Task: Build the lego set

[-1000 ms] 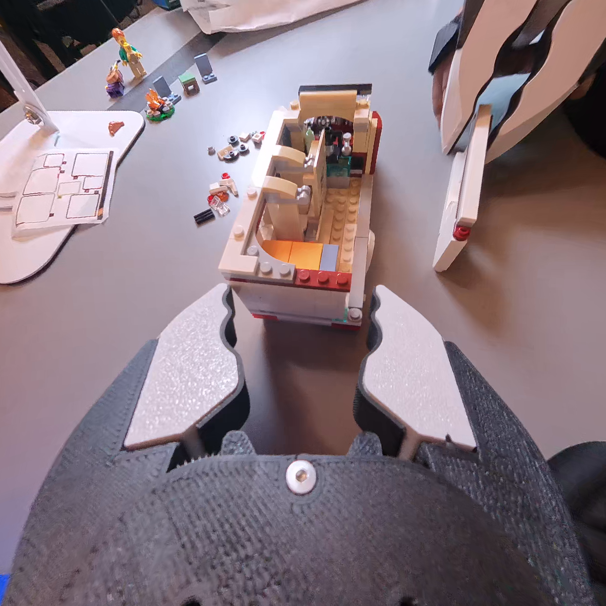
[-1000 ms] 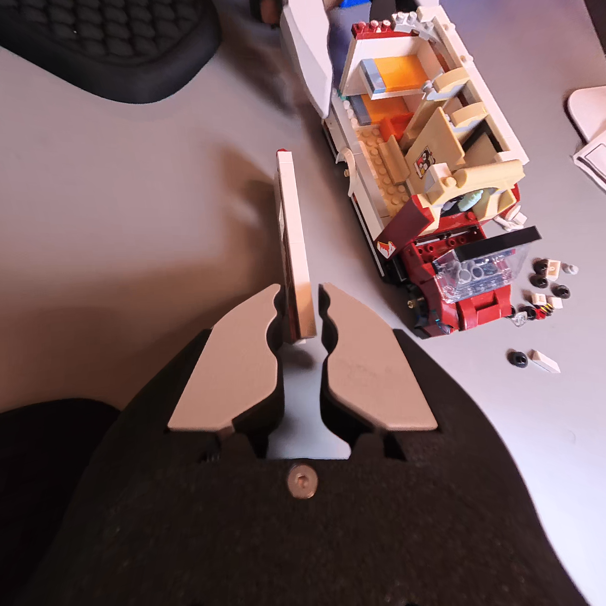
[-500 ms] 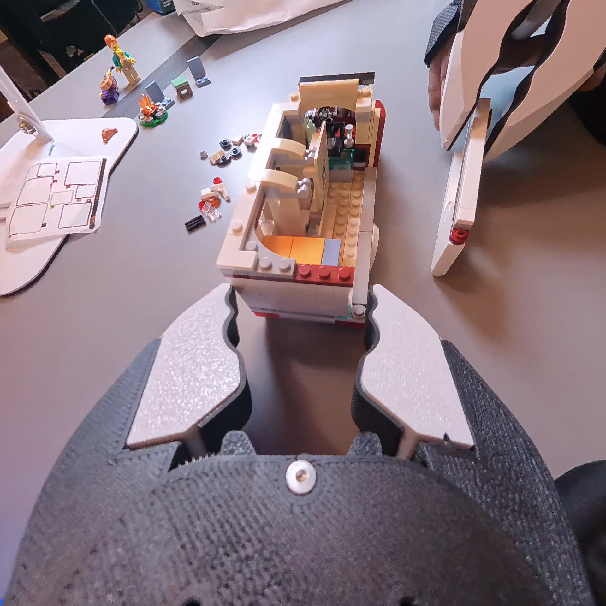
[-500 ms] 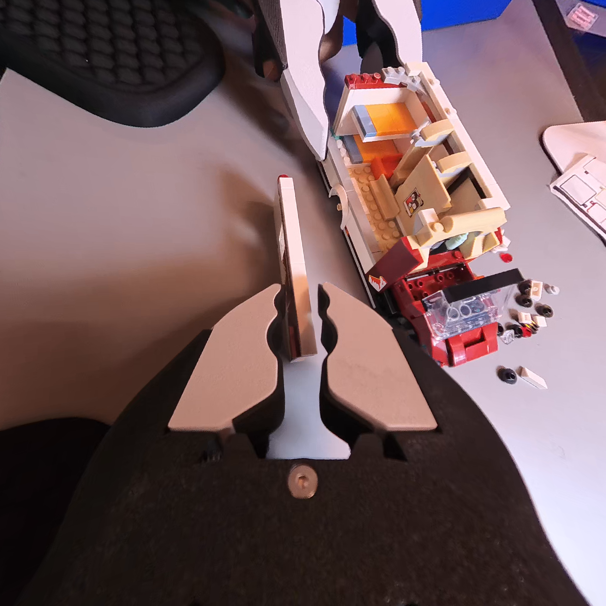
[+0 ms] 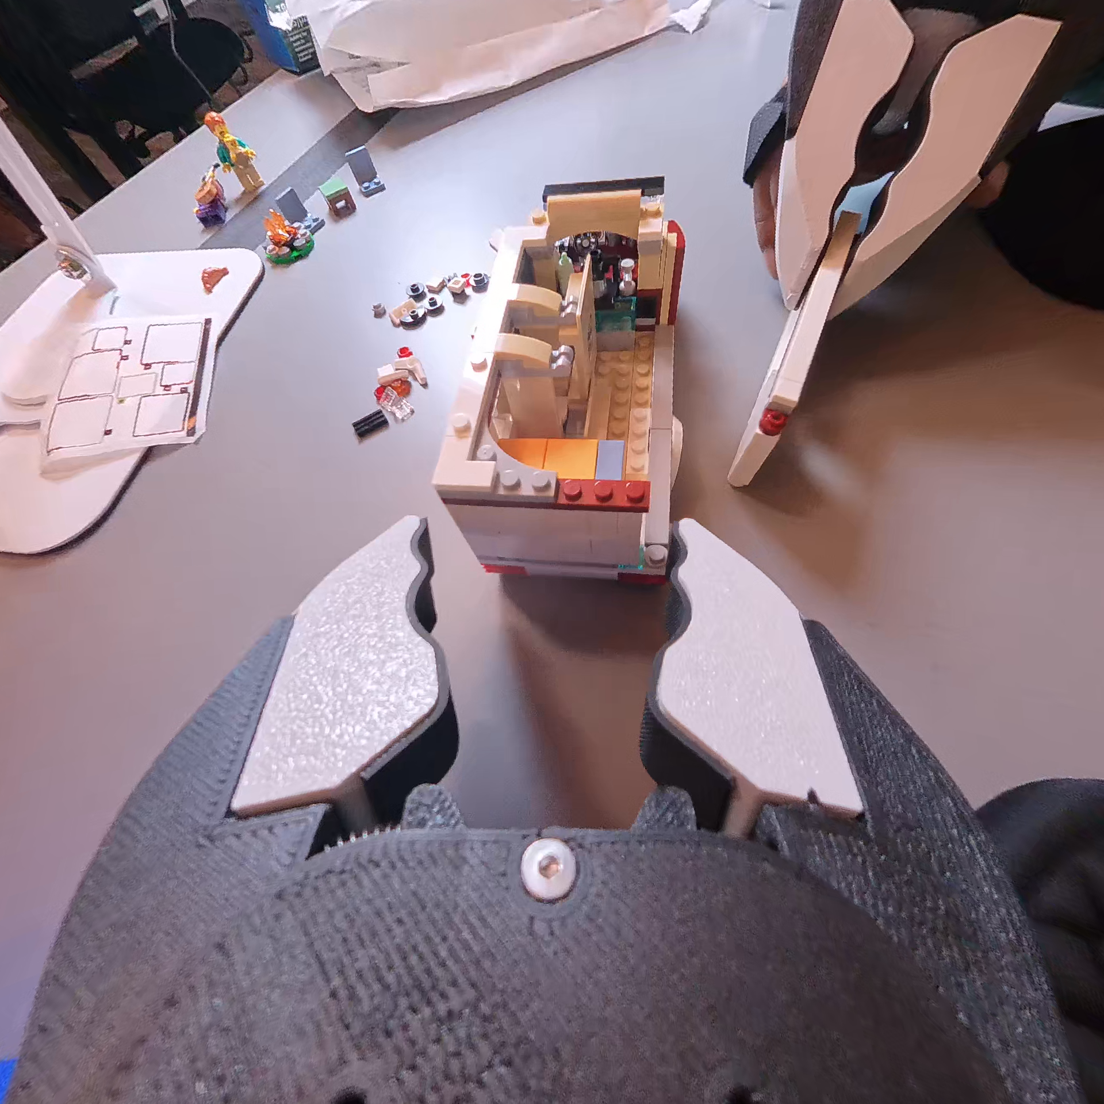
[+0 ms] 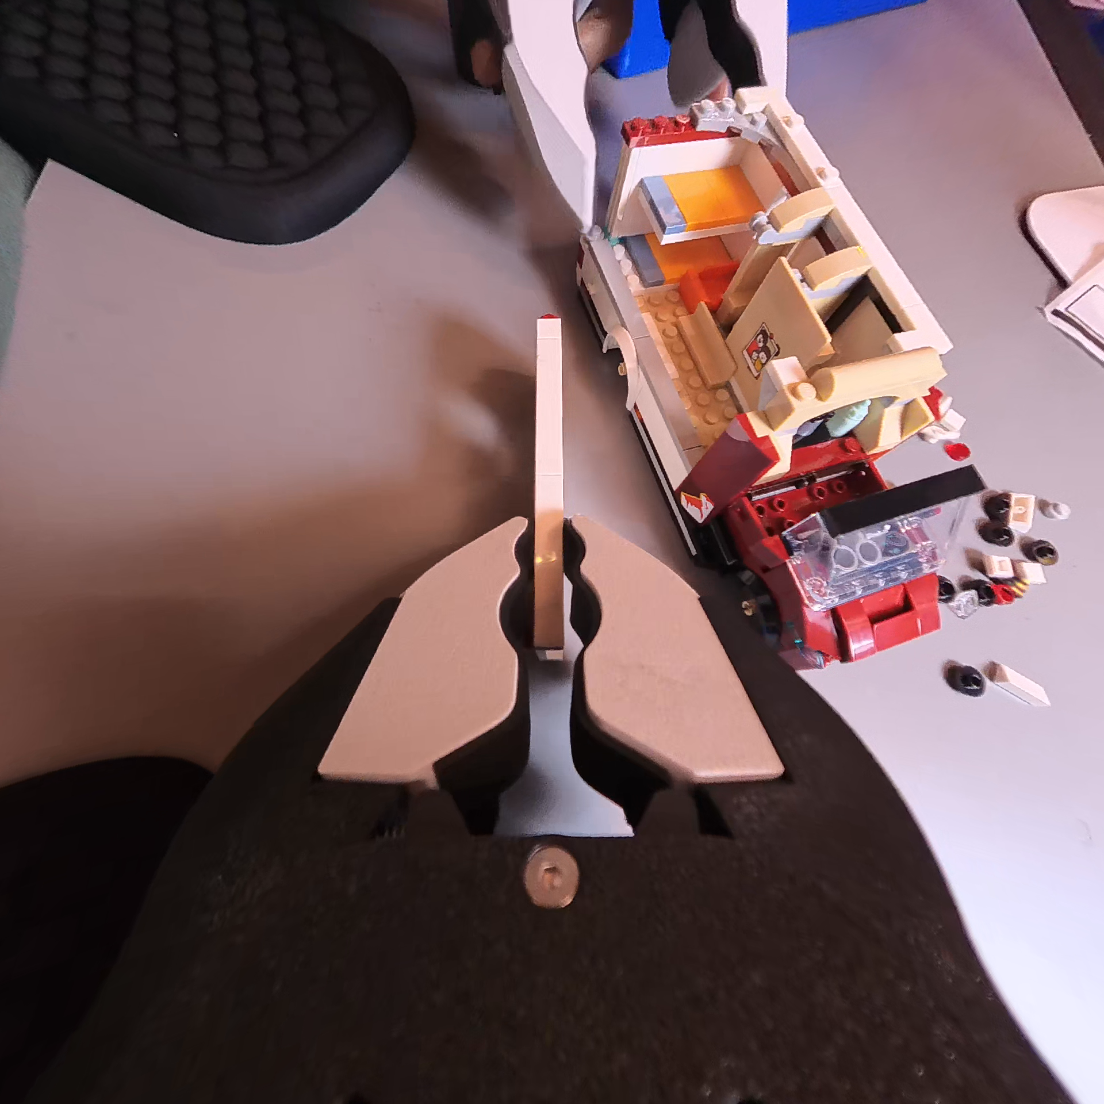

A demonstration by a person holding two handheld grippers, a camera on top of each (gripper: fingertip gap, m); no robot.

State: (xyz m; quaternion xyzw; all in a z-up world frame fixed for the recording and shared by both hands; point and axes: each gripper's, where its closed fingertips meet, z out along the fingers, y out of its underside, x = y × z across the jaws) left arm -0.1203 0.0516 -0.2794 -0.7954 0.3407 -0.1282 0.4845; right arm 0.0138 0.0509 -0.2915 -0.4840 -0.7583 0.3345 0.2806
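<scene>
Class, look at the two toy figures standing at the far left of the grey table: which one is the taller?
The orange-haired toy figure in the green top is taller; the purple toy figure beside it is squat, reaching only about half its height.

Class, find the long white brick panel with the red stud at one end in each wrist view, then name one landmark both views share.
Left wrist view: white panel, right side, slanting down from the right gripper.
Right wrist view: white panel, centre, clamped edge-on between the pads.
Shared landmark: the roofless brick camper van.
</scene>
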